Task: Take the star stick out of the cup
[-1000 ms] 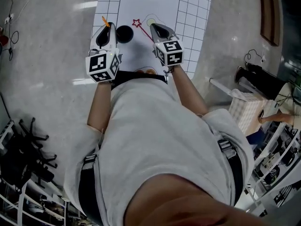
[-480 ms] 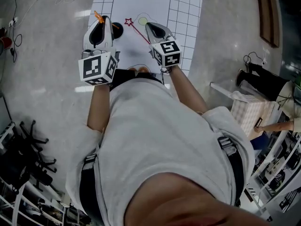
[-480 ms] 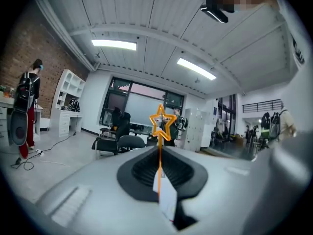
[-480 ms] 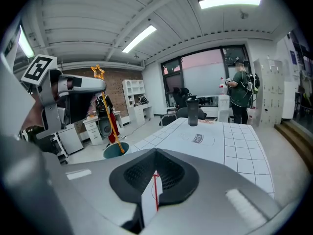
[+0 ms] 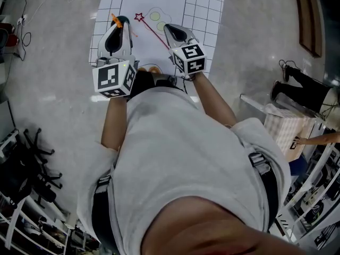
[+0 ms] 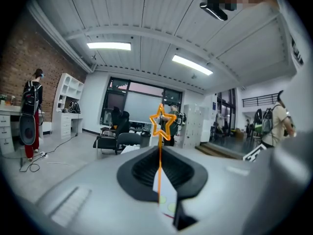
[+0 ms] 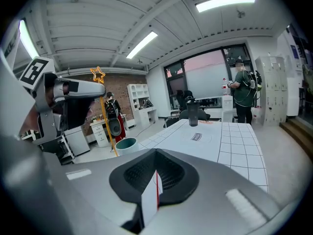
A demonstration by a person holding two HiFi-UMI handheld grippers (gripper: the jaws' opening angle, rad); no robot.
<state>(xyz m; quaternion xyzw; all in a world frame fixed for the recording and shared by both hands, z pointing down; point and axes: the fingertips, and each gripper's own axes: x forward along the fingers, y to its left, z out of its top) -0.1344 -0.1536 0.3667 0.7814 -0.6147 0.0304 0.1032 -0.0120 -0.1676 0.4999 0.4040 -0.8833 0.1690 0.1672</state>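
Observation:
My left gripper [image 5: 118, 26] is shut on an orange star stick [image 5: 116, 19]. In the left gripper view its star [image 6: 161, 122] stands upright above the closed jaws [image 6: 160, 175]. The dark cup [image 5: 124, 21] shows only as a rim behind that gripper. From the right gripper view the cup [image 7: 126, 145] stands on the table's near corner, with the orange stick [image 7: 107, 121] running down to its left edge. Whether the stick's end is inside, I cannot tell. My right gripper [image 5: 170, 30] is shut on a red star stick [image 5: 154, 31], seen between its jaws [image 7: 155, 182].
A white mat [image 5: 202, 4] with a grid border covers the table, with yellow-green circles [image 5: 155, 16] printed on it. A dark bottle [image 7: 193, 112] stands farther along the table, and a person [image 7: 242, 94] is beyond it. Office chairs [image 5: 26, 169] and cables lie on the floor at the left.
My left gripper with the orange stick has come across in front of the cup, which stood in full view beside it before. The right gripper keeps its hold on the red stick.

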